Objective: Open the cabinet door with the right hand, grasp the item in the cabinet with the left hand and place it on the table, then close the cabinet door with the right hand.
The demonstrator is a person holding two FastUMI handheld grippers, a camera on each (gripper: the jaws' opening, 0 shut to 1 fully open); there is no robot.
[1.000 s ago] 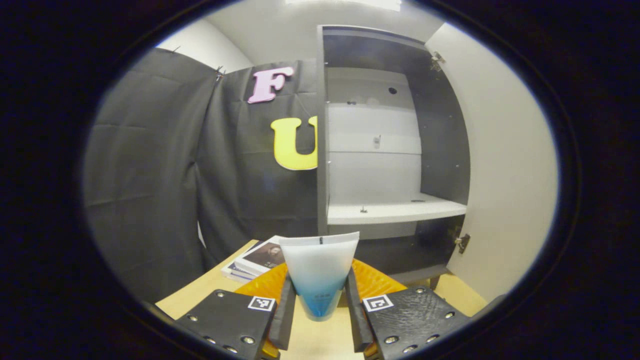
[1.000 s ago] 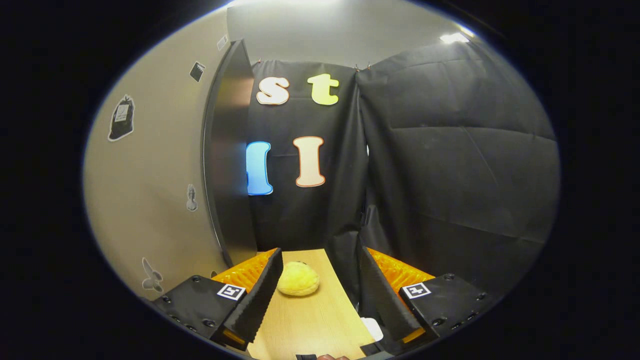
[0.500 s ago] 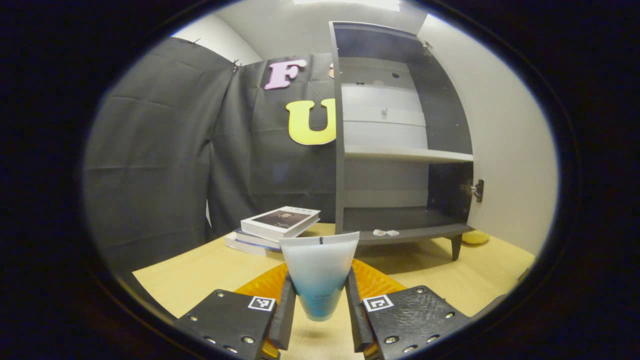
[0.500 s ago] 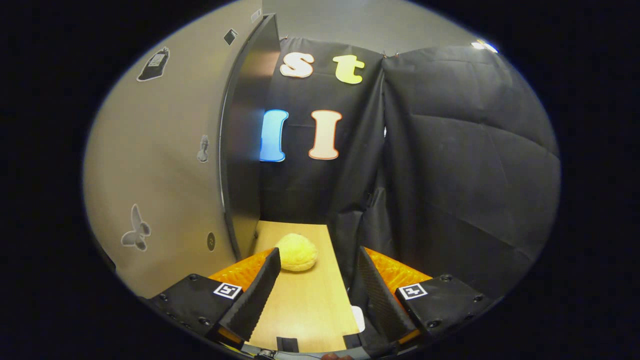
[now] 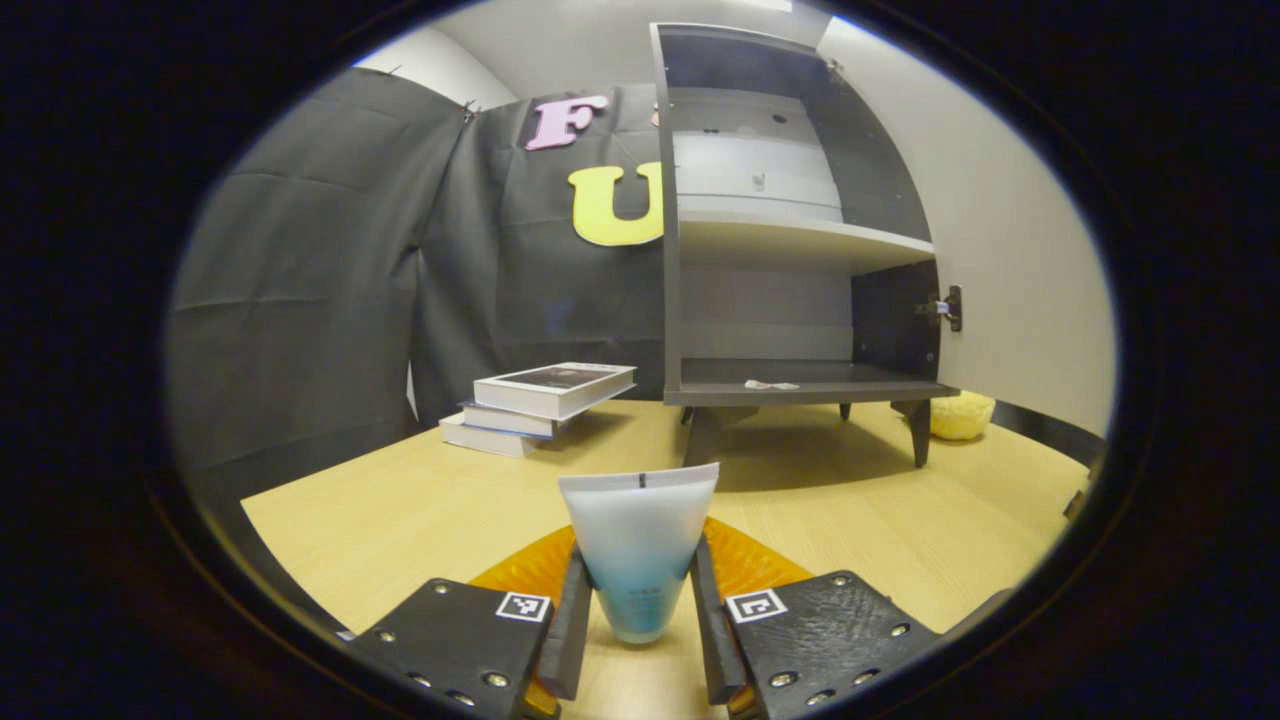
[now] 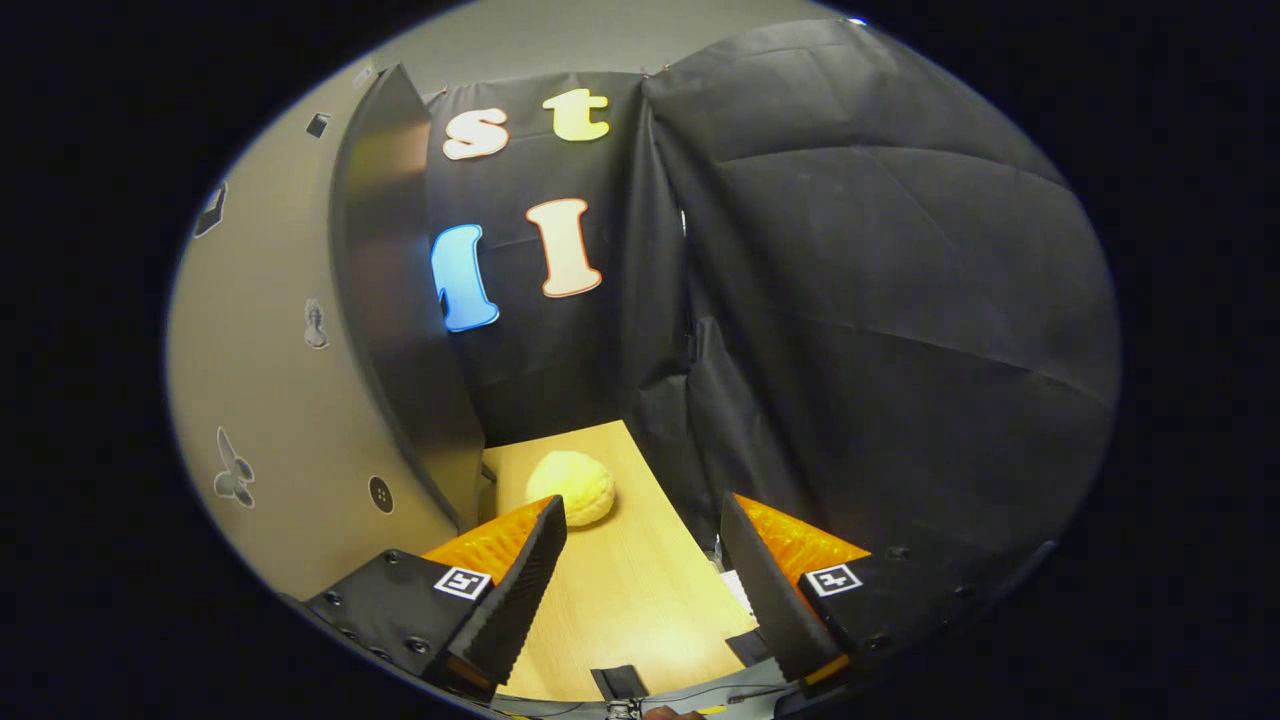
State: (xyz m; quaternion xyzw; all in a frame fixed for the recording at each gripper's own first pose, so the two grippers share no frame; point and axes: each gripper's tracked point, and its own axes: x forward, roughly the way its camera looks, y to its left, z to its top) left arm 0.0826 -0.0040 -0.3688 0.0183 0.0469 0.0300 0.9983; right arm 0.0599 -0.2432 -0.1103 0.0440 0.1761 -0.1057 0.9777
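My left gripper [image 5: 638, 610] has its fingers pinched on the tube [image 5: 638, 545], cap down, just above the counter [image 5: 420, 500]. It looks light, soft and squeezable, so I'd keep hold low near the cap. At twelve o'clock the cabinet [image 5: 790, 230] stands open. My right gripper [image 6: 640, 580] is wide and empty, the door [image 6: 300, 420] at nine o'clock.

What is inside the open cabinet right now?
The cabinet holds a bare upper shelf and a small white scrap on its bottom board. The space above the shelf is partly hidden from this low angle.
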